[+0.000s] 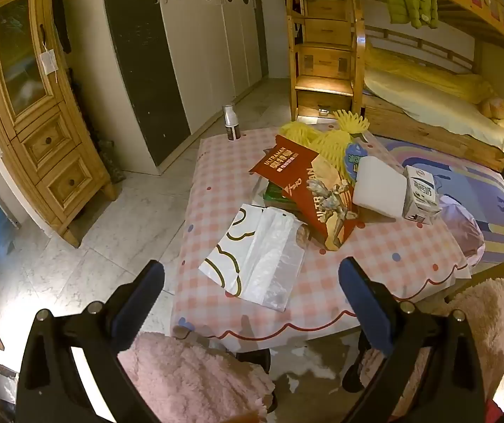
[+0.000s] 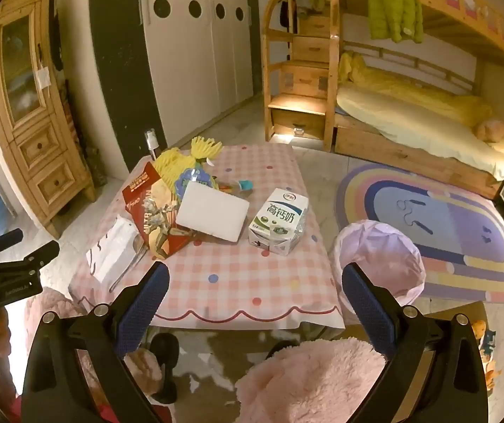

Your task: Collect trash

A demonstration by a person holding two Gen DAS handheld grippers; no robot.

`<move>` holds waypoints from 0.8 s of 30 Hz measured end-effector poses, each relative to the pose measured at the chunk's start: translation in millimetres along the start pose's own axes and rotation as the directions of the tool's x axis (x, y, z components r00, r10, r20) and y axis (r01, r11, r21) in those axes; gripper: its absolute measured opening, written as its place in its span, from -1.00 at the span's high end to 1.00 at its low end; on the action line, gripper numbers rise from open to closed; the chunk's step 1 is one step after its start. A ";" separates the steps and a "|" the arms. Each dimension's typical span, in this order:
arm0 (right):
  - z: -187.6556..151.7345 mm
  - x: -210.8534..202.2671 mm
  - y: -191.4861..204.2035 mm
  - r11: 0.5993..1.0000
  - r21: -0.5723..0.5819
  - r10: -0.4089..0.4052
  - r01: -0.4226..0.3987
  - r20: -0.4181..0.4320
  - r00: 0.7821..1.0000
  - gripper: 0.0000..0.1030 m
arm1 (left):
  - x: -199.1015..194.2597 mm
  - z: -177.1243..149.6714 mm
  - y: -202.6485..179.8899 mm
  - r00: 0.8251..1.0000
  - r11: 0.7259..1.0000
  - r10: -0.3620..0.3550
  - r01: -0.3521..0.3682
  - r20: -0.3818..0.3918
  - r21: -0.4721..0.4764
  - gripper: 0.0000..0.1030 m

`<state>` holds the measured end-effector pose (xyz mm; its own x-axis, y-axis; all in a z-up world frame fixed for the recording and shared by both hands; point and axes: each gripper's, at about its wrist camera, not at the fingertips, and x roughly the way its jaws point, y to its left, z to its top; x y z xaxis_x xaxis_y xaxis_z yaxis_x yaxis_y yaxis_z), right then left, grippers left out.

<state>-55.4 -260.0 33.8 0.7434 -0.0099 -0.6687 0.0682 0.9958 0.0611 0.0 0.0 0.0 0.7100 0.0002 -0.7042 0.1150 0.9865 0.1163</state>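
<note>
Trash lies on a low table with a pink checked cloth point(image 1: 216, 190) point(image 2: 237, 275): a red Ultraman box point(image 1: 308, 190) point(image 2: 149, 211), a white foam slab point(image 1: 378, 187) point(image 2: 213, 211), a milk carton point(image 1: 421, 190) point(image 2: 280, 222), yellow foam netting point(image 1: 333, 137) point(image 2: 181, 158) and a clear plastic bag point(image 1: 262, 261) point(image 2: 114, 246). A bin with a pink liner point(image 2: 378, 261) point(image 1: 463, 232) stands right of the table. My left gripper point(image 1: 252, 282) is open and empty above the table's near edge. My right gripper point(image 2: 255, 285) is open and empty, also at the near edge.
A small bottle point(image 1: 230, 123) stands at the table's far left corner. Pink fluffy slippers point(image 1: 188, 377) point(image 2: 308, 380) are below the grippers. A wooden cabinet point(image 1: 37, 112) is at left, a bunk bed point(image 2: 421, 120) and a rainbow rug point(image 2: 445, 225) at right.
</note>
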 end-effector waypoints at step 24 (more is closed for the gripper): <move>-0.3 0.5 0.1 1.000 0.000 0.001 -0.001 -0.002 1.000 -0.89 | 0.3 0.0 -0.3 1.000 1.000 0.006 -0.006 -0.006 0.007 -0.87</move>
<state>-55.2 -259.8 33.2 0.7419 -0.0087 -0.6705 0.0677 0.9958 0.0621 0.2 -0.3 -0.3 0.7067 0.0070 -0.7074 0.1154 0.9854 0.1250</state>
